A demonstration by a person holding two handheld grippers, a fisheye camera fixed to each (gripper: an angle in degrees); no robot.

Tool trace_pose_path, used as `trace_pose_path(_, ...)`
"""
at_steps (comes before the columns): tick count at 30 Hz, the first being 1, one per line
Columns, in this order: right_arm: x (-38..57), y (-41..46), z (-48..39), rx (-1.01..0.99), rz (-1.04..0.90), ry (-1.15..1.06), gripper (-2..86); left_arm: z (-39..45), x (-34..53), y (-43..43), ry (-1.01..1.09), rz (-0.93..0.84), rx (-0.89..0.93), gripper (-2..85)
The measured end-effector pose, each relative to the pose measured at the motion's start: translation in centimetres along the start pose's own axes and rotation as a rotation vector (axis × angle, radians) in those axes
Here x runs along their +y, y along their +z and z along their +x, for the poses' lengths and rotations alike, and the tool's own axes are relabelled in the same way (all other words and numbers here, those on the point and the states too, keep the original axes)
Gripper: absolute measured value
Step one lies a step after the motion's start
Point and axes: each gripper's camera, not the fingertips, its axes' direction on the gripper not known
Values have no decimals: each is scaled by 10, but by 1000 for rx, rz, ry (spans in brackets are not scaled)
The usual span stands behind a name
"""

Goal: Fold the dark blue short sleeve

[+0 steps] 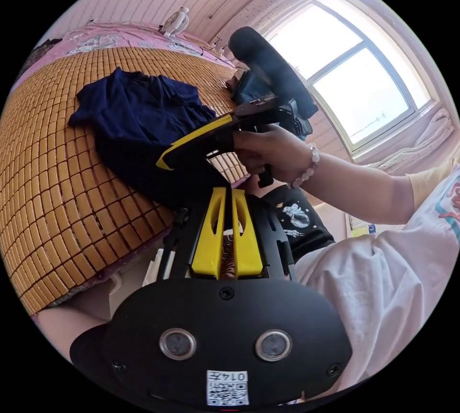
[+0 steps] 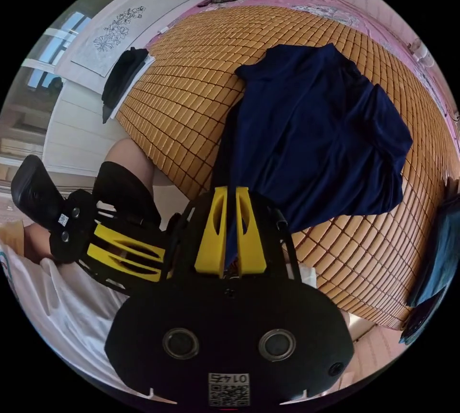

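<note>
dark blue short sleeve rumpled on bamboo mat; pink walls, window; both grippers' jaws pressed together.

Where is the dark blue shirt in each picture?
Left gripper view: the dark blue shirt lies crumpled upper left, behind the other tool.
Right gripper view: it is spread at centre right, above this view's own tool.
Shared landmark: the woven bamboo mat under it.

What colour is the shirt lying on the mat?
Dark blue shirt, plain; clearest in the right gripper view.
</note>
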Motion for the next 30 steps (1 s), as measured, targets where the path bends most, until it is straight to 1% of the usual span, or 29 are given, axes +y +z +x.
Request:
trace_pose_path(3,-28,-28,-6,-38,74,-67,7,-13,0,-48,-29,155,6,-8)
trace_pose_path(4,-41,-45,-11,-75,118,-104,6,-16,-4,-74,-34,258,34,-8)
trace_pose_path(5,-48,-55,-14,-89,145,-124,6,-16,-13,-98,-2,345,51,-9)
trace_pose_path(6,-60,-77,-20,-101,211,-165,7,-13,-19,-109,34,374,37,-9)
trace_pose_path(8,-74,-117,-26,-114,321,-217,8,5,-41,-147,186,448,-50,-9)
trace_pose_path(10,-79,-173,-22,-154,487,-231,9,17,-51,-169,260,500,-63,-10)
trace_pose_path(11,-77,-185,-19,-172,525,-231,10,23,-53,-177,287,521,-57,-10)
trace_pose_path(13,-62,-217,1,-261,629,-220,11,25,-50,-180,288,529,-30,-10)
trace_pose_path(15,-45,-220,20,-311,651,-183,11,21,-40,-172,272,490,-11,-10)
trace_pose_path(17,-28,-203,41,-370,623,-123,10,7,-22,-150,199,389,5,-9)
trace_pose_path(18,-15,-185,53,-389,579,-70,10,3,-17,-144,171,359,20,-9)
trace_pose_path(20,8,-154,70,-396,514,23,8,-3,-1,-121,116,243,64,-9)
trace_pose_path(22,43,-121,88,-459,473,141,6,1,5,-105,110,166,101,-9)
trace_pose_path(24,68,-109,103,-522,498,244,5,8,3,-95,134,128,138,-9)
trace_pose_path(25,82,-111,113,-561,552,296,4,14,-4,-96,166,138,130,-10)
trace_pose_path(26,87,-116,117,-577,588,312,4,18,-14,-106,211,188,102,-10)
trace_pose_path(27,89,-134,122,-600,667,305,3,19,-20,-115,228,222,93,-10)
trace_pose_path(28,79,-162,115,-574,735,233,3,18,-32,-138,242,298,93,-10)
trace_pose_path(29,70,-178,107,-545,764,182,3,15,-40,-167,249,384,105,-10)
trace_pose_path(30,48,-211,86,-478,802,66,4,13,-41,-183,254,424,103,-10)
